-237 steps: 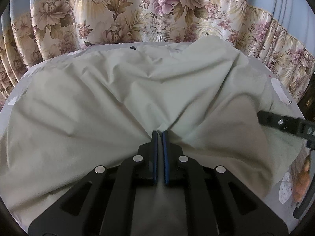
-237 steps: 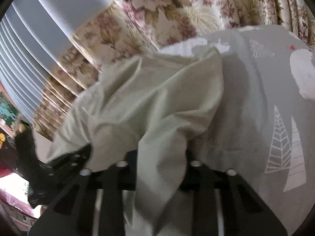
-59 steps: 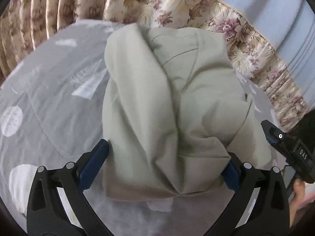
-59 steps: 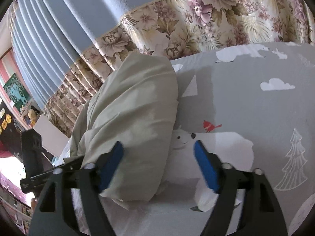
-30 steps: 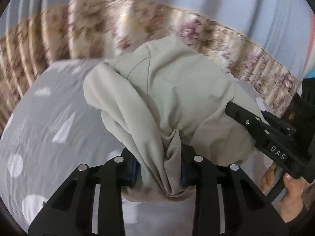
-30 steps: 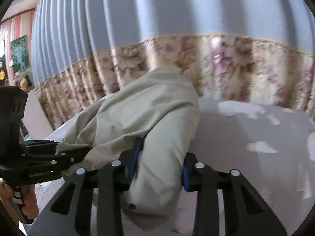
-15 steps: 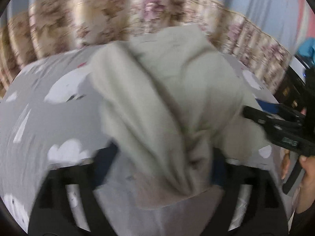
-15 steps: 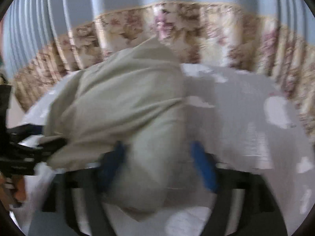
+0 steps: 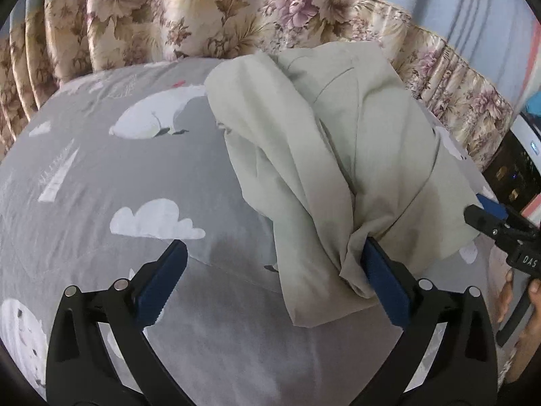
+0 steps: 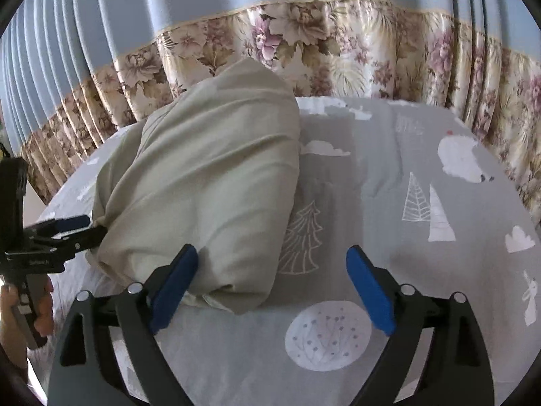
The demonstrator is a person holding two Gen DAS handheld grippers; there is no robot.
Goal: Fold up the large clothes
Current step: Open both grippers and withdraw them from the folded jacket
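Grey bedsheet [image 9: 142, 182], printed with white clouds, trees and polar bears, covers the whole working surface in both views. A floral curtain [image 10: 355, 50] with a blue upper section [image 10: 203, 0] hangs along its far edge.

The pale green garment [image 9: 338, 155] lies on the sheet as a bunched, roughly folded bundle, elongated from the near edge toward the curtain. In the left wrist view it occupies the centre-right of the sheet; in the right wrist view the same garment [image 10: 209, 182] sits left of centre, with its near end rolled under and resting on the sheet.

Left gripper [image 9: 270, 280]: jaws spread wide, nothing clamped. Its right blue pad [image 9: 385, 287] touches the near lower fold of the garment, which drapes against it; the left pad is over bare sheet.

Right gripper [image 10: 274, 287]: jaws spread wide, nothing clamped. Its left blue pad [image 10: 172, 287] is against the near end of the garment; the other pad is over bare sheet.

Each gripper shows at the edge of the other's view, beside the bundle, with the holding hand [image 10: 20, 304] partly visible.
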